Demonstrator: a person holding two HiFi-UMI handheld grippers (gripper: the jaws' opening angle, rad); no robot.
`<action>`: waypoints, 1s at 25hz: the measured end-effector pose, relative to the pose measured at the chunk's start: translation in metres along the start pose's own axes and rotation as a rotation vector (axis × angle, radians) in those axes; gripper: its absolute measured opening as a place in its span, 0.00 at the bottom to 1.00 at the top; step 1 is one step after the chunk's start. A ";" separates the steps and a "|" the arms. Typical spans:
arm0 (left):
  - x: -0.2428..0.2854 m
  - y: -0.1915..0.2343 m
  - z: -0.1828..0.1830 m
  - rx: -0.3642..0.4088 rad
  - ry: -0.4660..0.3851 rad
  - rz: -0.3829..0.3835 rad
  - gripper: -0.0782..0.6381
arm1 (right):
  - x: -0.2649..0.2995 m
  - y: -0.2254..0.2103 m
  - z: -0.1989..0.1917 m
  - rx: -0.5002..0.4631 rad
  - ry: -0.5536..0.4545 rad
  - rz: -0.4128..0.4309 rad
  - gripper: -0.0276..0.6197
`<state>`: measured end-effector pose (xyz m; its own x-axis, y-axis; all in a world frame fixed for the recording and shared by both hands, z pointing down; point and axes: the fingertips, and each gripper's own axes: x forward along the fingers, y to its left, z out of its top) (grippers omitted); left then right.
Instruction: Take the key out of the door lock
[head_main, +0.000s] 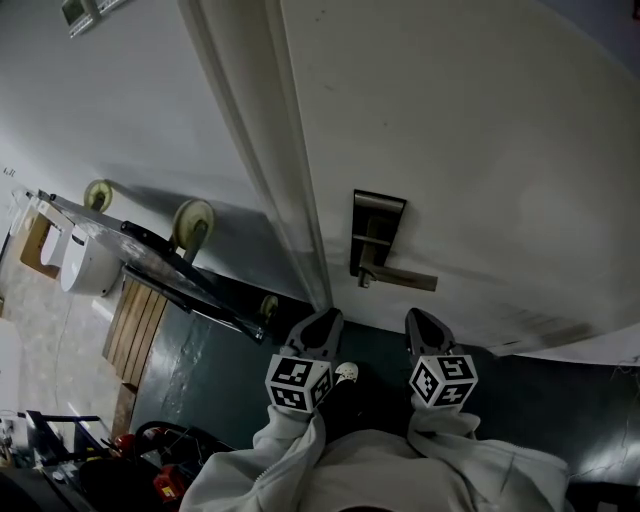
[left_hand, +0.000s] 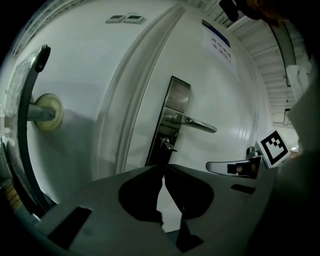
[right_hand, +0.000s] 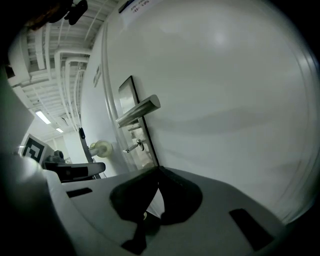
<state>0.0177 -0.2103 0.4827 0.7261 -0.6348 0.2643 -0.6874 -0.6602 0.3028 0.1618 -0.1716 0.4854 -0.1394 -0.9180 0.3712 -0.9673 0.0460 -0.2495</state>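
A metal lock plate (head_main: 377, 233) with a lever handle (head_main: 405, 278) sits on the white door (head_main: 480, 150). The key (left_hand: 167, 145) sticks out of the plate below the handle (left_hand: 197, 123); it also shows small in the right gripper view as the key (right_hand: 134, 146) under the lever (right_hand: 139, 111). My left gripper (head_main: 318, 334) and right gripper (head_main: 426, 333) hang side by side below the lock, short of the door and apart from the key. In each gripper's own view, the left gripper (left_hand: 163, 171) and the right gripper (right_hand: 159, 173) have their tips together with nothing between them.
The door frame (head_main: 268, 150) runs just left of the lock. An upended wheeled cart (head_main: 190, 226) leans on the wall at left, with a wooden pallet (head_main: 138, 330) and a white container (head_main: 86, 266) by it. Tools lie on the floor (head_main: 150, 450).
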 end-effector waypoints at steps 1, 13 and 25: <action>0.003 0.000 0.001 -0.011 0.001 -0.014 0.15 | 0.002 0.000 0.001 -0.001 0.000 -0.004 0.12; 0.024 -0.004 0.016 -0.358 0.037 -0.290 0.15 | 0.021 -0.005 0.013 -0.001 -0.036 -0.063 0.12; 0.036 -0.003 0.020 -0.728 -0.001 -0.402 0.31 | 0.017 -0.004 0.010 -0.001 -0.047 -0.137 0.12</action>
<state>0.0457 -0.2386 0.4732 0.9134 -0.4069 0.0088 -0.1921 -0.4118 0.8908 0.1656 -0.1909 0.4841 0.0044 -0.9332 0.3592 -0.9767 -0.0810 -0.1986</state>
